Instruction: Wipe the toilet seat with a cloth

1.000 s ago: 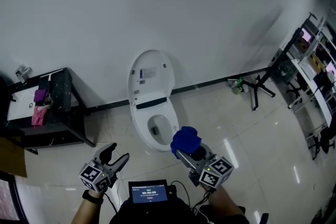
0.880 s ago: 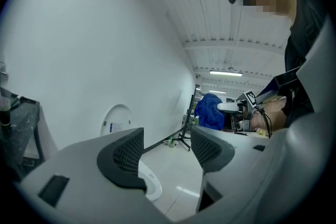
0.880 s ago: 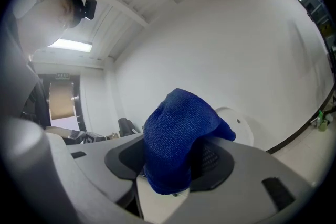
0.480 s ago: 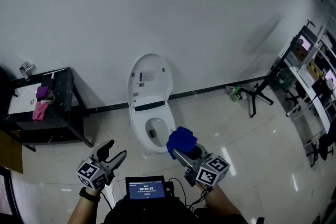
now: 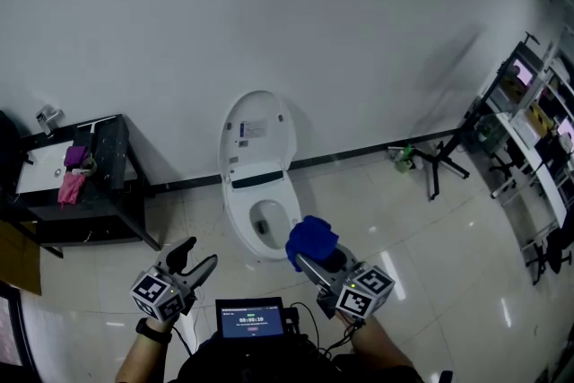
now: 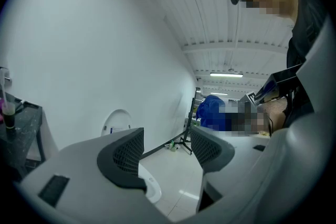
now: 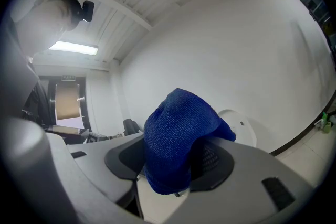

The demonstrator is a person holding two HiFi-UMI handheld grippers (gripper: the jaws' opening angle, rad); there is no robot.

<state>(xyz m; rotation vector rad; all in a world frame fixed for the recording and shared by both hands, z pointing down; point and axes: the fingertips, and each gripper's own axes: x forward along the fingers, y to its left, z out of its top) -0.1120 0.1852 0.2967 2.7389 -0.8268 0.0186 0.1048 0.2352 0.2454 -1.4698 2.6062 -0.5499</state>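
A white toilet [image 5: 258, 202] stands against the wall with its lid [image 5: 256, 130] raised and the seat rim and bowl exposed. My right gripper [image 5: 308, 257] hovers just right of the bowl's front, shut on a bunched blue cloth [image 5: 311, 239]. In the right gripper view the blue cloth [image 7: 177, 139] drapes over both jaws, and the raised lid [image 7: 239, 128] shows behind it. My left gripper [image 5: 193, 257] hangs over the floor left of the toilet, open and holding nothing. In the left gripper view its jaws stand apart, with the lid [image 6: 118, 122] and the cloth [image 6: 211, 113] beyond.
A dark table [image 5: 108, 159] with a white sink [image 5: 40, 168] and pink and purple items stands at the left wall. A tripod stand [image 5: 439, 155] and shelving racks [image 5: 529, 134] occupy the right. A small screen device [image 5: 249, 318] sits at the person's chest.
The toilet now sits a little higher in the head view than a second ago. Both grippers keep their places; the cloth stays held.
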